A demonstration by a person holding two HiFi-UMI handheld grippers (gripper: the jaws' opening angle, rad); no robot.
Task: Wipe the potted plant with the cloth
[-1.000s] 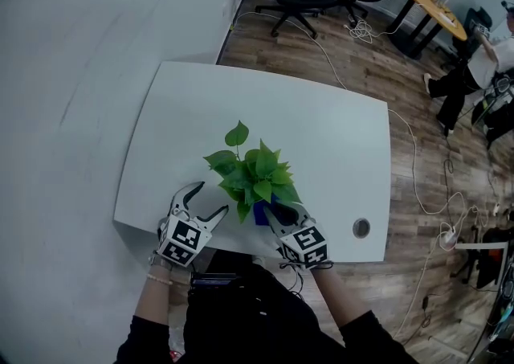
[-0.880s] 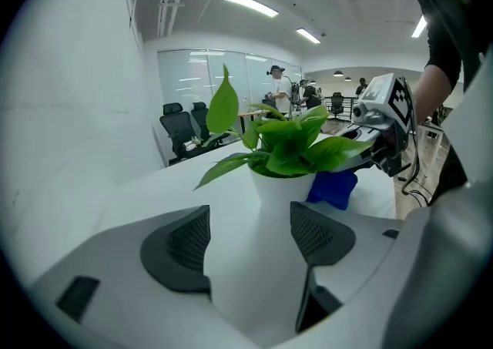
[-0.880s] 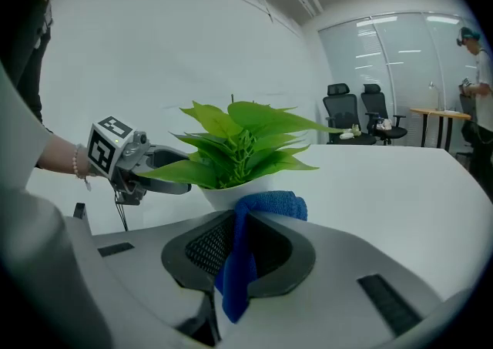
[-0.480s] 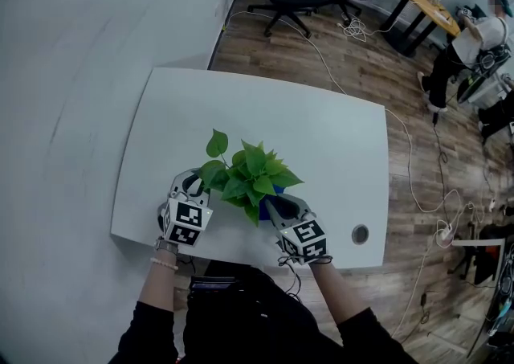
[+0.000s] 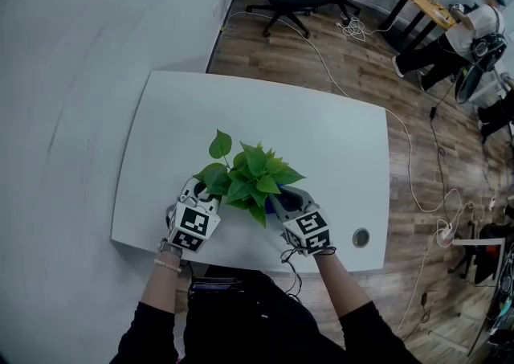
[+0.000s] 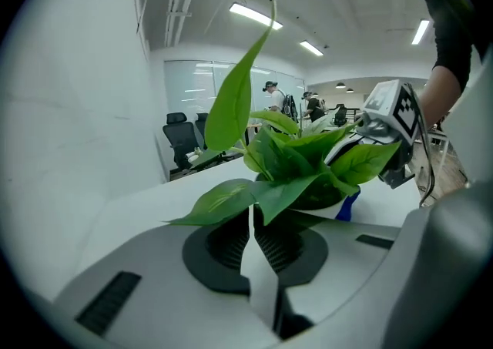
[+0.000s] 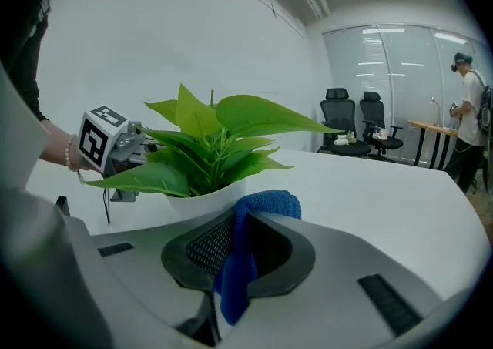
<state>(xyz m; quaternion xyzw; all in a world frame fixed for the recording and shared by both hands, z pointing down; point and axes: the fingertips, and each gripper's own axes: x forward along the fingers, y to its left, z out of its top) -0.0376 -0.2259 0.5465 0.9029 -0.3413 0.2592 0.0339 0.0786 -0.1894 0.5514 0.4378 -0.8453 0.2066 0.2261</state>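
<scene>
Near the front edge of the bench (image 5: 321, 137), the left tool (image 5: 201, 188) has just closed its jaws and now pinches a low leaf (image 6: 219, 199). Between the tools the potted plant (image 5: 253, 173) stands upright, its tallest leaf pointing up. Just beside its white pot (image 7: 202, 199), the right tool (image 5: 283, 196) pinches the blue cloth (image 7: 266, 205).

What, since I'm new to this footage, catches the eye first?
A bright green potted plant stands near the person's side of a white table. The left gripper has just closed on a low leaf, and the right gripper, at the plant's other side, pinches a blue cloth.
</scene>
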